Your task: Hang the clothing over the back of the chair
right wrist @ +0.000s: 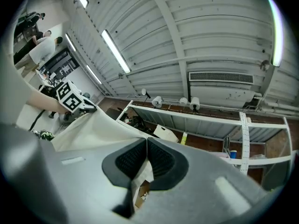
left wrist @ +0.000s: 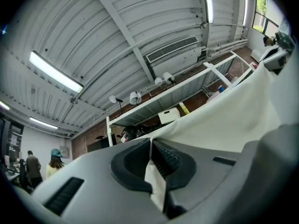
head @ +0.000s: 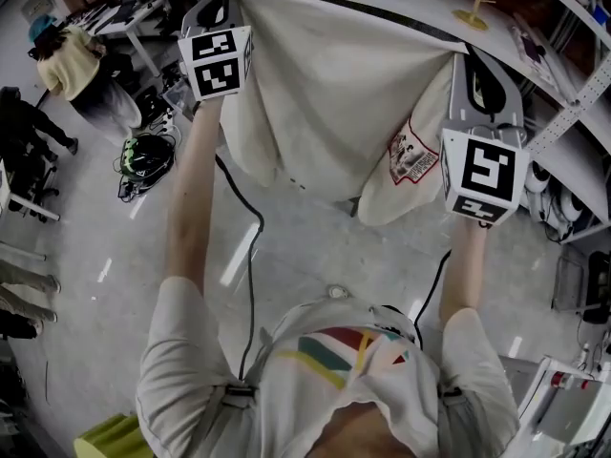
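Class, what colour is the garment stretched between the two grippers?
The garment is cream with a small red print, shown best in the head view.

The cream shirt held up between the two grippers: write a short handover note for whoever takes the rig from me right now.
Left gripper: jaws shut on the top edge of the shirt.
Right gripper: jaws shut on the same edge, at its other end.
Shirt: cream, with a red print near the right gripper. It is spread between the two grippers and hangs clear of the floor.
Done: shirt picked up and opened out.
Left: no chair shows in any view. Find it, drape the shirt over its back, then let go.
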`<action>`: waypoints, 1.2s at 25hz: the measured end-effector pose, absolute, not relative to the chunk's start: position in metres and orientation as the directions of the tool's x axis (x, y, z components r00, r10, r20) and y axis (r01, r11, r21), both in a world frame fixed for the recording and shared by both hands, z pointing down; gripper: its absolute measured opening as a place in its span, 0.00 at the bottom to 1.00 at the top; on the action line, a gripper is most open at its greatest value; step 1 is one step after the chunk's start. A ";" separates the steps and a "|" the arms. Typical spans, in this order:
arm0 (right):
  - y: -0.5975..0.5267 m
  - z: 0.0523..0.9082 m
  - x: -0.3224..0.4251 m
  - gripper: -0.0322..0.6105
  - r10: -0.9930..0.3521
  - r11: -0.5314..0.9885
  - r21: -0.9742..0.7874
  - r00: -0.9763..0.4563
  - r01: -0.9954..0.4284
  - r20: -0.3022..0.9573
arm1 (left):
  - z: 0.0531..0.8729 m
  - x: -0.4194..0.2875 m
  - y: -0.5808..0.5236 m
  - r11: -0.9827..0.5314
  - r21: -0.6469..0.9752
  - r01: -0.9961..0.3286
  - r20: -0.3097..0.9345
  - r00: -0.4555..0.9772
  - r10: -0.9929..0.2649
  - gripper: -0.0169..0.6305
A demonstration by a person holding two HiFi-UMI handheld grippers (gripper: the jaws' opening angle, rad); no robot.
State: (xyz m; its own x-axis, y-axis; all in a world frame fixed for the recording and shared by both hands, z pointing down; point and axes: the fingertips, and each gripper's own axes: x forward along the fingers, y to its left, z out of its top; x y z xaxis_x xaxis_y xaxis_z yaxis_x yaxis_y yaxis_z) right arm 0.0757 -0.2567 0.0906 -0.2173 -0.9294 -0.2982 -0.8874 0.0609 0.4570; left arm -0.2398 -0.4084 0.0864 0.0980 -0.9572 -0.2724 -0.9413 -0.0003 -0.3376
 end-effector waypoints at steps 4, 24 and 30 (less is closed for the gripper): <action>-0.241 0.094 0.058 0.07 -0.922 0.082 0.479 -0.249 -0.874 -0.295 | 0.100 -0.242 -0.420 -0.007 -0.314 -0.949 -0.252 0.091 -0.963 0.05; -0.334 0.199 0.052 0.07 -0.972 0.187 0.424 -0.230 -0.886 -0.051 | 0.137 -0.264 -0.475 0.072 -0.366 -0.928 -0.268 0.031 -0.963 0.05; -0.351 0.233 0.056 0.07 -0.978 0.200 0.417 -0.203 -0.887 0.037 | 0.205 -0.254 -0.508 -0.054 -0.480 -0.876 -0.061 0.095 -0.994 0.05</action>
State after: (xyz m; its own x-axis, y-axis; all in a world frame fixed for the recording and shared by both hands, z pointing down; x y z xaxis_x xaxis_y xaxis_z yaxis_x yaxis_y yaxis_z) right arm 0.0558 -0.3514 0.2333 -0.2029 -0.9785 0.0371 -0.8869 0.1997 0.4166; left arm -0.2543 -0.5084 0.2049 0.0946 -0.9936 -0.0610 -0.8755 -0.0539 -0.4801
